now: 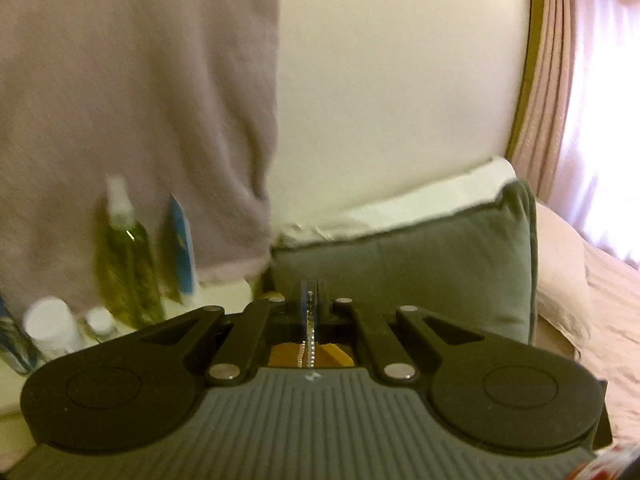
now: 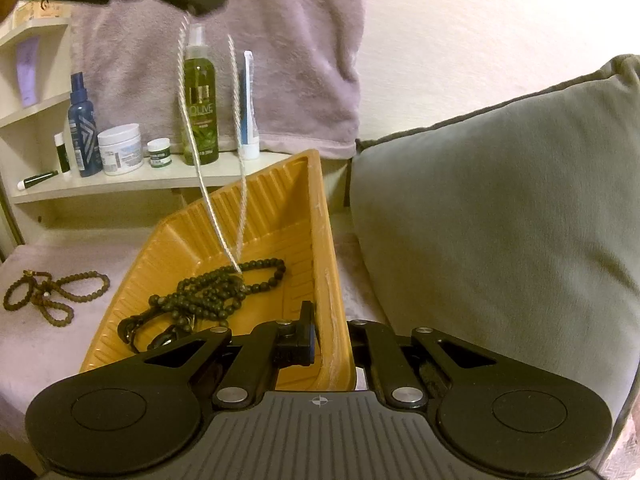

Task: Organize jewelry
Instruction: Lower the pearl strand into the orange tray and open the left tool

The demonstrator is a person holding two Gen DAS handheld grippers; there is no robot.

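L fingers (image 1: 311, 304) shut on silver chain (image 2: 208, 184); R fingers (image 2: 310, 334) clamp orange tray (image 2: 256, 216) rim

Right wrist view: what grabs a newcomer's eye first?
The silver chain hanging in a long loop from the left claw at top left, its bottom reaching the black bead necklace in the tilted orange tray. The right claw is pinched on the tray's near rim. A brown bead strand lies on the cloth at left.

Warm dim light; left view blurred
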